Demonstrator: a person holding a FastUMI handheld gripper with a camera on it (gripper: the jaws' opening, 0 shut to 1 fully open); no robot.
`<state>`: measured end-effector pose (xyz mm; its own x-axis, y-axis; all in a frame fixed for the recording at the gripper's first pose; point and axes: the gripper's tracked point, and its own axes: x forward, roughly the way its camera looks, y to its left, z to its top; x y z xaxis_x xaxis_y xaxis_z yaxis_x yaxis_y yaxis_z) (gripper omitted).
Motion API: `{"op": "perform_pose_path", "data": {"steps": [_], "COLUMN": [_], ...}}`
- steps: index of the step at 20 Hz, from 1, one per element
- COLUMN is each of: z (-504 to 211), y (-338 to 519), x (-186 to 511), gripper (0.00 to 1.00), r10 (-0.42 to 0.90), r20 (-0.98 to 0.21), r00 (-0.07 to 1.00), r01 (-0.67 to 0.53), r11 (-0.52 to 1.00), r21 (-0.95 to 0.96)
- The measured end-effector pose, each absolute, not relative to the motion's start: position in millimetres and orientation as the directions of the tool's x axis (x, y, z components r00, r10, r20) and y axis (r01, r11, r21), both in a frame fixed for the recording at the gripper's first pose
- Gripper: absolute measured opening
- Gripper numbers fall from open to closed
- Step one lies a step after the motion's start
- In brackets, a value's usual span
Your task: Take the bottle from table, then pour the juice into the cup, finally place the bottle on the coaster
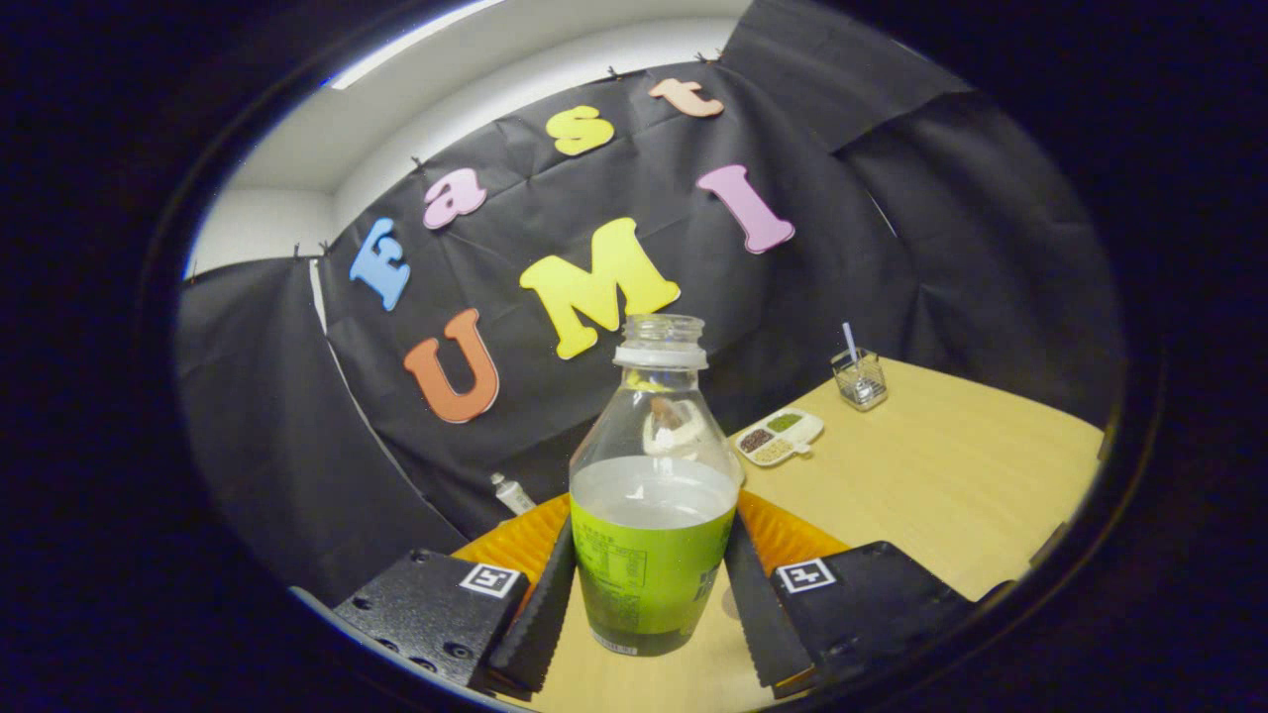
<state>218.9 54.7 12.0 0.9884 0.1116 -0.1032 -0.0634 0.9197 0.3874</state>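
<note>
Gripper (pixel 649 594) fingers clamped on both sides of the uncapped bottle (pixel 652 515), upright over the near table (pixel 941 495); take step under way, pouring and coaster placement outstanding
</note>
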Motion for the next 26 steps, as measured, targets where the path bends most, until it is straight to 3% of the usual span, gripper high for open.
{"op": "perform_pose_path", "data": {"steps": [14, 26], "z": [-80.8, -143.4], "y": [55.6, 53.5], "x": [313.6, 335.8], "gripper": [0.8, 0.81], "r10": [-0.049, -0.063], "r20": [-0.092, -0.102], "r00": [0.995, 0.993], "r01": [0.04, 0.052], "r11": [0.995, 0.993], "r21": [-0.097, -0.11]}}
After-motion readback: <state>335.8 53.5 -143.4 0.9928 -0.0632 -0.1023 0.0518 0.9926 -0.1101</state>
